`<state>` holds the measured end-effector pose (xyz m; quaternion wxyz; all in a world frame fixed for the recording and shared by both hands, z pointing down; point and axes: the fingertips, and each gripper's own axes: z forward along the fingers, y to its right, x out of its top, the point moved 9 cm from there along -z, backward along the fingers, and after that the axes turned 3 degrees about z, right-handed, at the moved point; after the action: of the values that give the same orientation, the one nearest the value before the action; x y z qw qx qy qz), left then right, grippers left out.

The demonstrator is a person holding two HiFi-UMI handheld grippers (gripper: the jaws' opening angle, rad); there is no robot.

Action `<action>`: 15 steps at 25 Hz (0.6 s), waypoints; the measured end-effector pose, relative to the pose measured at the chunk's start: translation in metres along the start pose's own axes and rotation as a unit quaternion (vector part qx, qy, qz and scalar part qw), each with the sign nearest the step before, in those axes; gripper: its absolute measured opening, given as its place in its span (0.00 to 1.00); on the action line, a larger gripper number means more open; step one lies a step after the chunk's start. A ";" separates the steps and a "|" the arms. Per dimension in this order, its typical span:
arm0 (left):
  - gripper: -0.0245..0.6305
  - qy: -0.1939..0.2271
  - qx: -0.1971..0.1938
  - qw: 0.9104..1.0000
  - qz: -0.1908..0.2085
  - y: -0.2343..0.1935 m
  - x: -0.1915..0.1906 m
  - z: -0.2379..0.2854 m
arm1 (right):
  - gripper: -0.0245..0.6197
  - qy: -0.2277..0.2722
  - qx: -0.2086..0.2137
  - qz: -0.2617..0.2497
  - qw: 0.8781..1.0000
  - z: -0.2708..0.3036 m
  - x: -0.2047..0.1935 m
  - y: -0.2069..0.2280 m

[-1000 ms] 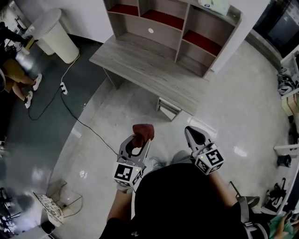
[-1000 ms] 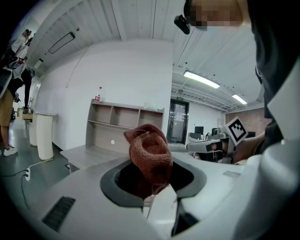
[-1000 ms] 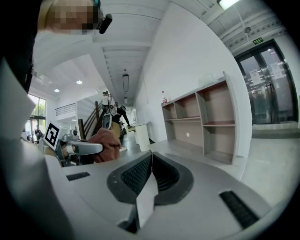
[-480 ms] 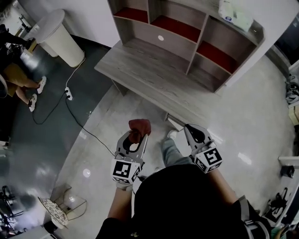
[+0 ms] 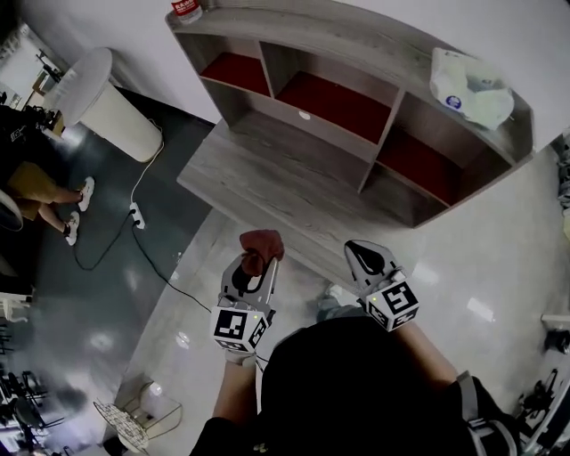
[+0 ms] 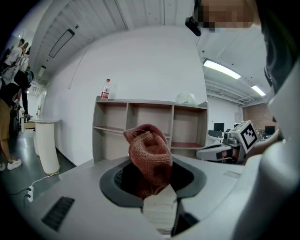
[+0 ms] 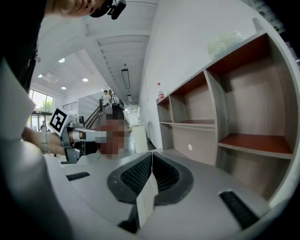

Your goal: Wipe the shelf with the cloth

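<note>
Both jaws of my left gripper [image 5: 260,261] are pinching the bunched cloth [image 6: 150,157], which I am judging soft, light and floppy, best gripped mid-fold, while my right gripper [image 7: 151,161] is riding closed on nothing, well short of the shelf [image 5: 312,27].

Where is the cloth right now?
The red-brown cloth is clamped in the left gripper, lower centre-left in the head view, just short of the front edge of the wooden shelf unit.
</note>
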<state>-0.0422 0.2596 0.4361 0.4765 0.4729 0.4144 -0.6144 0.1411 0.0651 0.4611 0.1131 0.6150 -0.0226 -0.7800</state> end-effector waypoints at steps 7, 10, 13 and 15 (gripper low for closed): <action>0.26 -0.020 -0.004 1.000 0.008 -0.017 0.029 0.087 | 0.04 -0.010 -0.010 0.005 1.000 0.032 0.020 0.051; 0.26 -0.023 -0.002 1.000 0.005 -0.029 0.038 0.114 | 0.04 -0.013 -0.018 0.018 1.000 0.040 0.024 0.061; 0.26 -0.030 -0.003 1.000 0.001 -0.046 0.045 0.144 | 0.04 -0.013 -0.037 0.027 0.999 0.048 0.028 0.072; 0.26 -0.037 -0.012 0.999 0.000 -0.058 0.048 0.166 | 0.04 -0.010 -0.052 0.031 0.998 0.053 0.032 0.079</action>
<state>-0.1347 0.1027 0.4273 0.4973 0.4440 0.4038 -0.6265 0.0949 -0.0235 0.4572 0.1688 0.5998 -0.0023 -0.7822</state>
